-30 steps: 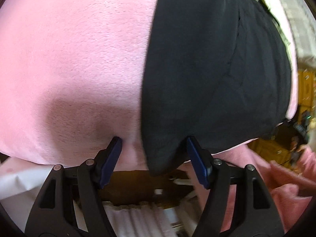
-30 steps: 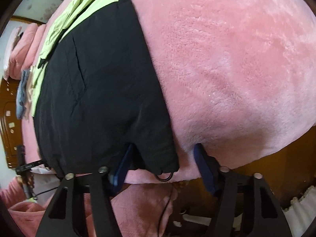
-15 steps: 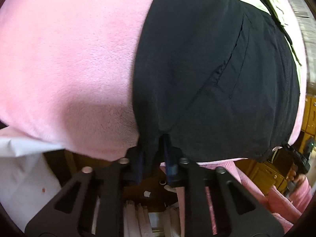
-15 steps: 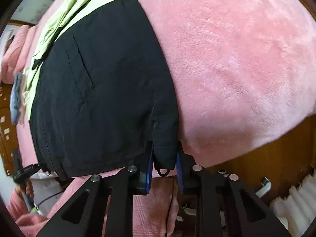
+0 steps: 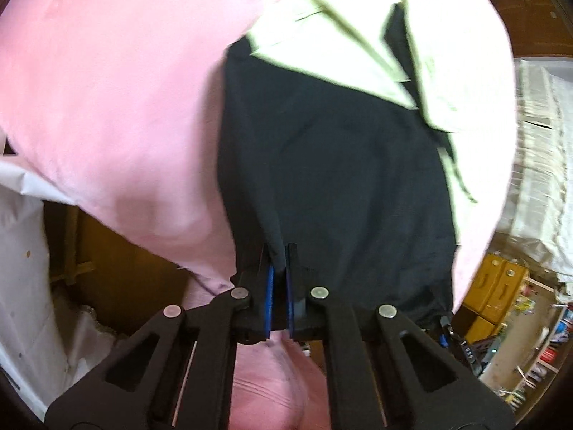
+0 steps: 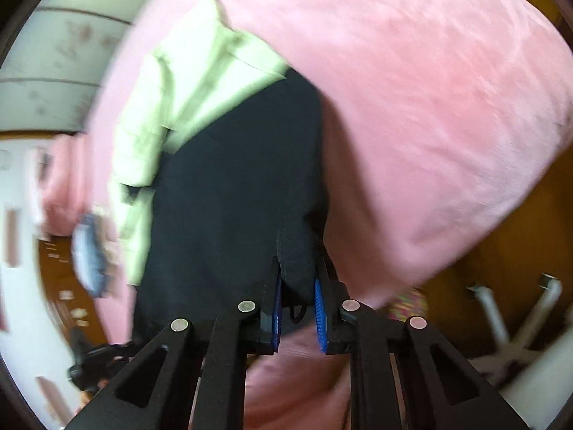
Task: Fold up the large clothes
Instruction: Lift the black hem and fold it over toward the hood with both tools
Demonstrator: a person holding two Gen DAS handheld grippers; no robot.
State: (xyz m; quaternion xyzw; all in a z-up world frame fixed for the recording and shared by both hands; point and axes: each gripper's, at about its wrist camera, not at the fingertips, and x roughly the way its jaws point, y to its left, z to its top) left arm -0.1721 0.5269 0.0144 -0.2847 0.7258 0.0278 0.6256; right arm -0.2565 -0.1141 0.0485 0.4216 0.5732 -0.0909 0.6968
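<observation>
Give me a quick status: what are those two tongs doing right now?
Left tongs and right tongs both clamped on black-and-lime jacket hem. Jacket lies on pink blanket. Nothing in the way.

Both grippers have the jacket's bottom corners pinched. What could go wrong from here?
1. The left gripper holds only a thin tip of the jacket, so that corner may slip out as the fabric takes weight.
2. The right gripper clamps a thicker bunch with a cord loop dangling below it; the loop might snag.
3. The jacket lies on a fuzzy pink blanket, which may drag and let the light green top bunch.
</observation>
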